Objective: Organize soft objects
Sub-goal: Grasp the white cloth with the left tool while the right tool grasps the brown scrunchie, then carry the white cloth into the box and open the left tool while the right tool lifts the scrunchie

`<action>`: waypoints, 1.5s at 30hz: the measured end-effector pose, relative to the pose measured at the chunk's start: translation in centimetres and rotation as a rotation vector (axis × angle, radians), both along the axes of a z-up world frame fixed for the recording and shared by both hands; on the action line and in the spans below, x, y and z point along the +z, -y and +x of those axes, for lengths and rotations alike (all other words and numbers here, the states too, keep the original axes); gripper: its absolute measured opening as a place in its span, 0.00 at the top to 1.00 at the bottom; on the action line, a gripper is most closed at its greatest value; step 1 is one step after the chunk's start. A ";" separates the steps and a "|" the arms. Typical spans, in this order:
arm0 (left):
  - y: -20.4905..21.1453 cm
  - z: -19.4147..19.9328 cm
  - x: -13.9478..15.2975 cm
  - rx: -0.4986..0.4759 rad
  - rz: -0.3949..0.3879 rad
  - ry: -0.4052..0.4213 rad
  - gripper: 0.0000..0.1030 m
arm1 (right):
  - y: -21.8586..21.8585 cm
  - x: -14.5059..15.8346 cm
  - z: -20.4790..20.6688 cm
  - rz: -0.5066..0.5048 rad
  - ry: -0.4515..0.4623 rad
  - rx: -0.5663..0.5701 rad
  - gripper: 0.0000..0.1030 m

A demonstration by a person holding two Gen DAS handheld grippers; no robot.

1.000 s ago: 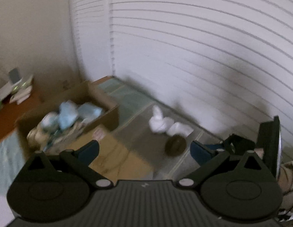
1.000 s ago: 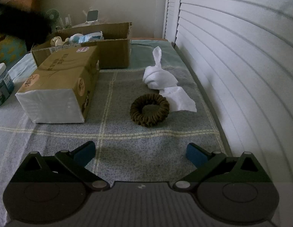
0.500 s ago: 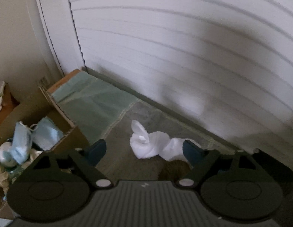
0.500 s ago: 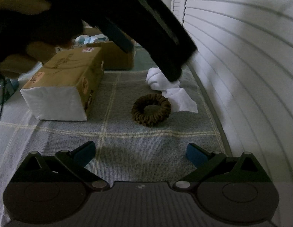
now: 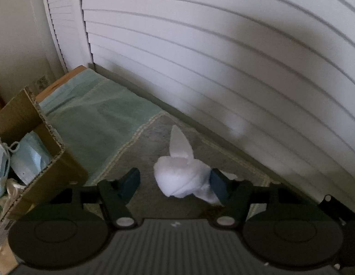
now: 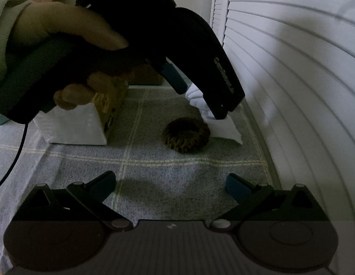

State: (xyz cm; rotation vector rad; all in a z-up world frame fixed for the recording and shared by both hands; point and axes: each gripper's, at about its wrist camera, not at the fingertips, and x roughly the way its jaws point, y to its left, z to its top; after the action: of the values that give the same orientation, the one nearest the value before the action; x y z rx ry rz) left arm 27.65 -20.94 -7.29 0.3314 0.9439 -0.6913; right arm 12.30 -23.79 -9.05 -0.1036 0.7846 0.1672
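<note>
Left wrist view: left gripper [image 5: 175, 181] jaws spread wide around knotted white cloth [image 5: 180, 180] on grey mat [image 5: 152, 135], rt finger touching it. Brown scrunchie [image 6: 186, 134] just beside cloth. Cardboard box [image 5: 51, 151] w/ masks left of cloth. Right gripper [image 6: 170, 184] spread, hovering nr scrunchie, nothing between fingers.

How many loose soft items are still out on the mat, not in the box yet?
2. The white cloth lies between the left gripper's open fingers near the shutter; the brown scrunchie lies beside it on the mat. The hand may hide others.
</note>
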 end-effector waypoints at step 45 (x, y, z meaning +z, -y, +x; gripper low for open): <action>-2.1 -2.8 5.8 0.000 -0.061 0.108 0.56 | 0.1 1.3 3.5 -0.021 0.042 -0.076 0.55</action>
State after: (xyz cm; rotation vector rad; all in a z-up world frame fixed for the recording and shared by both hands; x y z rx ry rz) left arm 24.84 -18.85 -1.45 0.3114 0.8183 -0.6942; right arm 15.77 -23.86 -7.75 -0.0963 0.7472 0.0845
